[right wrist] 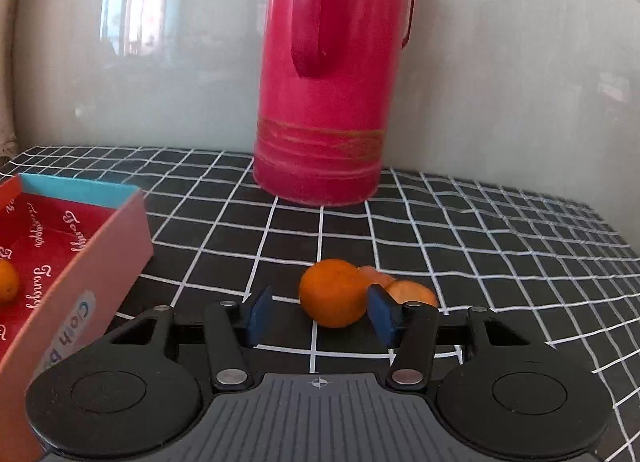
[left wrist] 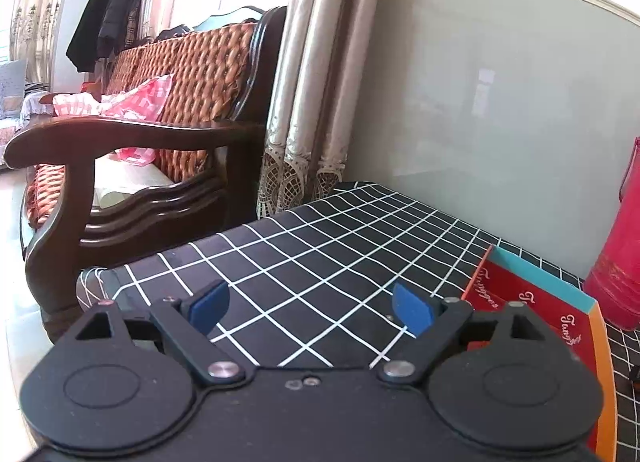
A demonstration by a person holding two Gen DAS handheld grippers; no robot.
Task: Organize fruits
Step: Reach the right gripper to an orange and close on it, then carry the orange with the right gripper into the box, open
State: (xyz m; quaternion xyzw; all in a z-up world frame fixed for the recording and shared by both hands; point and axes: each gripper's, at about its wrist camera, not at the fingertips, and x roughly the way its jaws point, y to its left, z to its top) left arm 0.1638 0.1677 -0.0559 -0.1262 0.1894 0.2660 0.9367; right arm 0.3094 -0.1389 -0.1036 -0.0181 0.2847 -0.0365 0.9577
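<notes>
Between the right gripper's (right wrist: 322, 312) half-closed jaws sat an orange (right wrist: 334, 293), one pad touching; centring before squeezing seemed wise. Left gripper (left wrist: 310, 308) hung wide, empty.

Box (right wrist: 76, 246) left of oranges (right wrist: 334, 294), jug (right wrist: 324, 102) behind.

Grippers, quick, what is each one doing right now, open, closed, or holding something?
Left gripper: open, nothing between its pads, over the checked tablecloth.
Right gripper: open around the front orange; right pad at it, left pad clear, not clamped.
</notes>
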